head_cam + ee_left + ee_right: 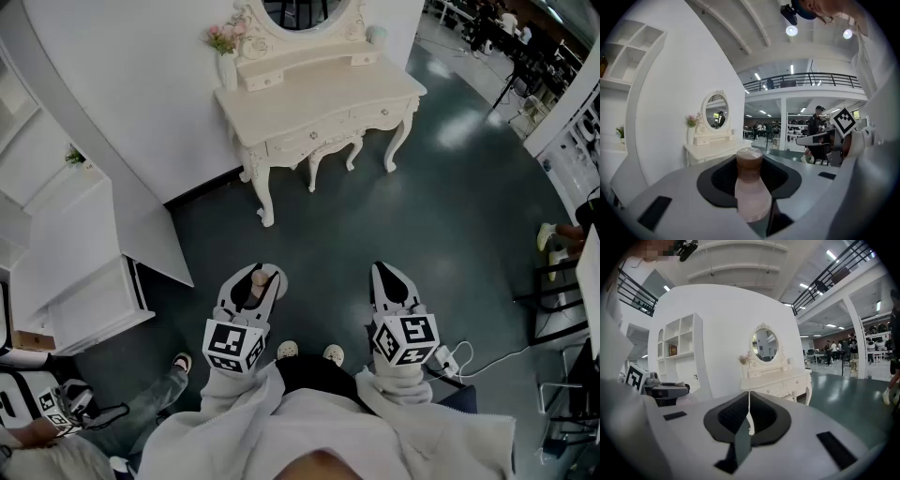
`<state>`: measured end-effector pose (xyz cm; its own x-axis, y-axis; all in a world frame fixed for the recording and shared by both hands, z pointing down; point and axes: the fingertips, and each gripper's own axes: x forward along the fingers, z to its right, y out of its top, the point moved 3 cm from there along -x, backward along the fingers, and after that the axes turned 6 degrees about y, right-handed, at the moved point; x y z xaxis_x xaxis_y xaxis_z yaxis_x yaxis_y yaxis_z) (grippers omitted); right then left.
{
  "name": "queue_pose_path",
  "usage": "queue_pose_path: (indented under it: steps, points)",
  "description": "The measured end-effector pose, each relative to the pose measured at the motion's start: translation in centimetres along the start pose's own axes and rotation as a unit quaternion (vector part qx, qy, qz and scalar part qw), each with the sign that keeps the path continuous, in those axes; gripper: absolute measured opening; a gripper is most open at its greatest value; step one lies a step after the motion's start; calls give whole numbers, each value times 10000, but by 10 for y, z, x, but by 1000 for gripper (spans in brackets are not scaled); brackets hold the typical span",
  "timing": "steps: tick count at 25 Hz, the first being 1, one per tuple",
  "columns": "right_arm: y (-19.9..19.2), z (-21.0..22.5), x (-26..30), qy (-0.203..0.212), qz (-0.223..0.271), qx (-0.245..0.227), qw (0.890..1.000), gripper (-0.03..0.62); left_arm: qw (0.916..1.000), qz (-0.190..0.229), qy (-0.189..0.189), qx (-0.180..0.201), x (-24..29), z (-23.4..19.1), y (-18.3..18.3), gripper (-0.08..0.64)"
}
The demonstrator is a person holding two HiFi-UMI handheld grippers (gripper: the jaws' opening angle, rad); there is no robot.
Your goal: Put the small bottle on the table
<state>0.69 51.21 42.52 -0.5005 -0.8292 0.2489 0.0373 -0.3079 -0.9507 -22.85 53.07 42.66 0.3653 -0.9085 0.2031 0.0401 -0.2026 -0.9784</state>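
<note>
My left gripper [253,286] is shut on a small pinkish bottle [751,185] with a brown cap; the bottle stands upright between the pads and its cap shows as a brown spot [258,278] in the head view. My right gripper [389,286] is shut with nothing in it, its pads meeting along a thin seam [749,420]. Both are held low in front of me, above the dark floor. The cream dressing table [309,98] with an oval mirror stands some way ahead, also seen from the left gripper [712,147] and from the right gripper [776,380].
A vase of pink flowers [223,42] sits on the dressing table's left end. White shelving [66,253] lines the left wall. A person's legs [150,394] are at lower left. Cables [469,361] lie on the floor at right. People and desks fill the hall beyond.
</note>
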Motion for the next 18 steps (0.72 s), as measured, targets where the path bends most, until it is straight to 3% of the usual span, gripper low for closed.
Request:
queue_pose_path:
  steps: [18]
  points:
    - [-16, 28, -34, -147, 58, 388, 9991, 37, 9999, -57, -83, 50, -2, 41, -4, 149]
